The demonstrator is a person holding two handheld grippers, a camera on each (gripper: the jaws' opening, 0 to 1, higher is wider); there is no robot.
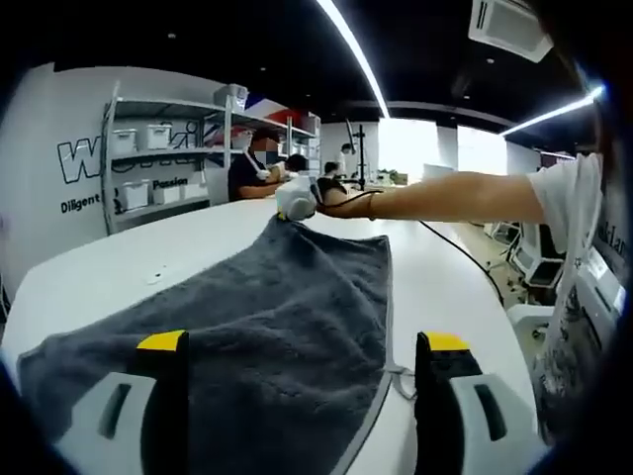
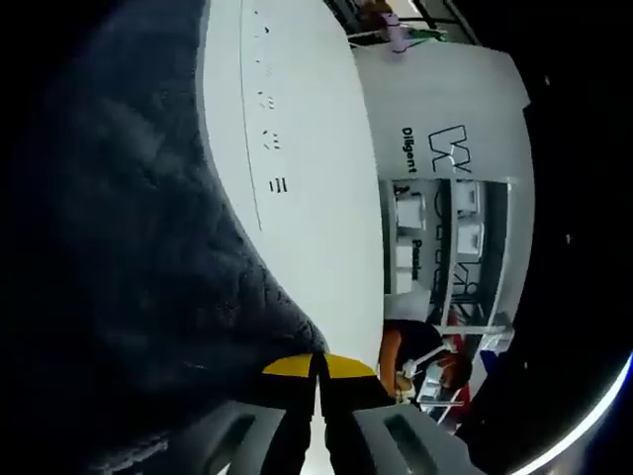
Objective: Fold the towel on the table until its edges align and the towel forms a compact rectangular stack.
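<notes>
A dark grey towel (image 1: 277, 307) lies spread on the white table (image 1: 119, 267), narrowing to a raised far corner. My left gripper (image 1: 303, 344) hovers open over the towel's near part, its yellow-tipped jaws wide apart with nothing pinched between them. At the far corner my right gripper (image 1: 289, 210), held on an outstretched arm (image 1: 445, 198), pinches the cloth. In the right gripper view, which is rolled sideways, the towel (image 2: 129, 247) covers the left side. There my right gripper (image 2: 317, 368) is shut, its yellow tips pressed together on the towel's edge.
Metal shelves (image 1: 158, 148) with white boxes stand against the lettered wall at the back left. People (image 1: 252, 163) sit beyond the table's far end. A thin cable (image 1: 455, 247) trails along the table's right side. Bare table (image 2: 307, 148) stretches beside the towel.
</notes>
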